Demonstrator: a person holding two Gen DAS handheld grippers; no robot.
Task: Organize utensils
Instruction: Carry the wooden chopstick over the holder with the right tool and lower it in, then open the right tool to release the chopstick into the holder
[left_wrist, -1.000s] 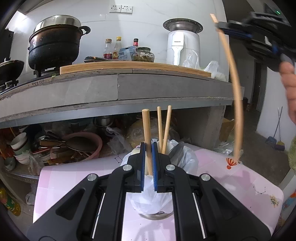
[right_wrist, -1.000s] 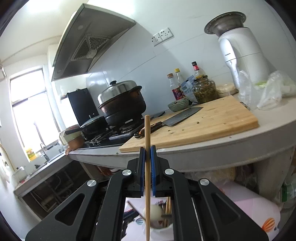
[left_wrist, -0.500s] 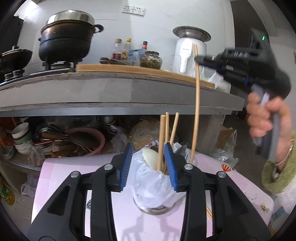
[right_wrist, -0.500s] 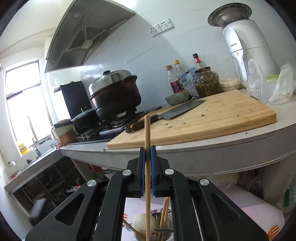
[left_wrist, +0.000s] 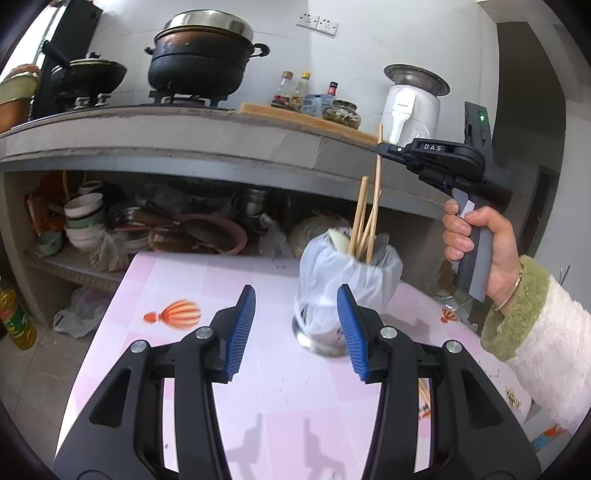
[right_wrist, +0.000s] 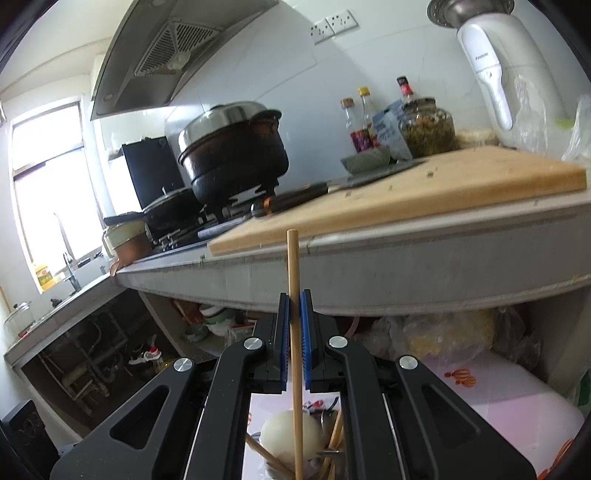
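Note:
A metal utensil cup (left_wrist: 347, 291) wrapped in a white plastic bag stands on the pink table (left_wrist: 184, 280). It holds several wooden chopsticks (left_wrist: 360, 221) and a white spoon. My left gripper (left_wrist: 295, 328) is open and empty, just in front of the cup. My right gripper (right_wrist: 294, 314) is shut on one chopstick (right_wrist: 293, 266), held upright above the cup with its lower end inside it. In the left wrist view that gripper (left_wrist: 384, 149) grips the chopstick (left_wrist: 377, 184) near its top.
A grey counter (left_wrist: 184, 136) overhangs the table, with a black pot (left_wrist: 203, 59), cutting board (right_wrist: 424, 192), knife, bottles and a white appliance (left_wrist: 410, 103). Bowls and pans crowd the shelf (left_wrist: 110, 229) beneath. More chopsticks (left_wrist: 424, 395) lie on the table at right.
My left gripper let go of its chopstick, opened wide and drew back from the cup. My right gripper lowered its chopstick into the cup.

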